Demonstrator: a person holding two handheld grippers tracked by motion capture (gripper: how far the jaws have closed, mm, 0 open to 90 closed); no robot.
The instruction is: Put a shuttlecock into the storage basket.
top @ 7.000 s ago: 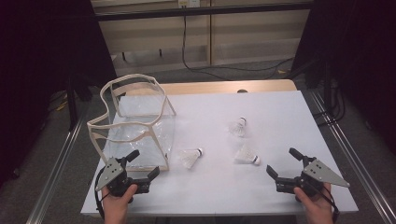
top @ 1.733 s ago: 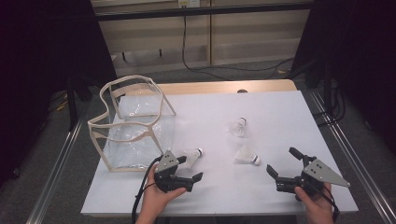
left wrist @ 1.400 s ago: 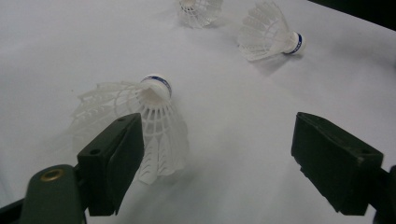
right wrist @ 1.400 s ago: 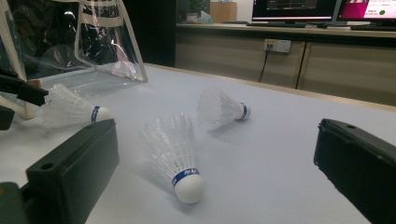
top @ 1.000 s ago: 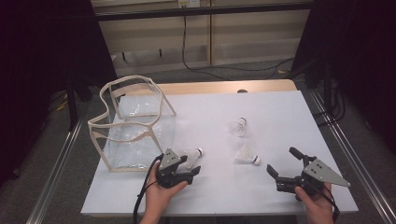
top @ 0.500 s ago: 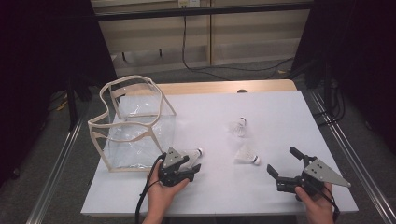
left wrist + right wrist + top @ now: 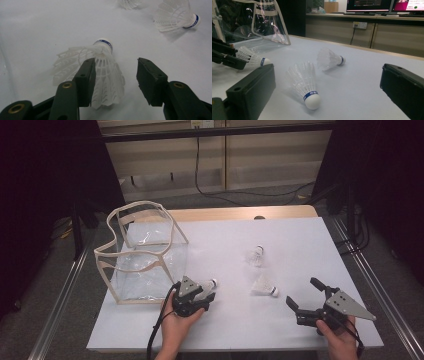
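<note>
Three white feather shuttlecocks lie on the white table (image 7: 300, 240). My left gripper (image 7: 204, 291) is open, with the skirt of the nearest shuttlecock (image 7: 100, 70) lying between its jaws. The left jaw touches the feathers and the right jaw stands apart from them. This shuttlecock's cork tip (image 7: 213, 282) points away from the hand. My right gripper (image 7: 301, 291) rests open at the front right, holding nothing. A second shuttlecock (image 7: 305, 82) lies just ahead of it, and a third shuttlecock (image 7: 329, 58) lies farther back.
A clear plastic bag with beige trim (image 7: 142, 252) stands open-topped at the table's left, just beyond the left gripper. A wooden strip (image 7: 240, 213) runs along the far edge. Metal rails (image 7: 370, 285) flank the table.
The left gripper came in from the front left corner to the shuttlecock by the bag and crept forward until its jaws straddle the skirt. The right gripper stayed still.
</note>
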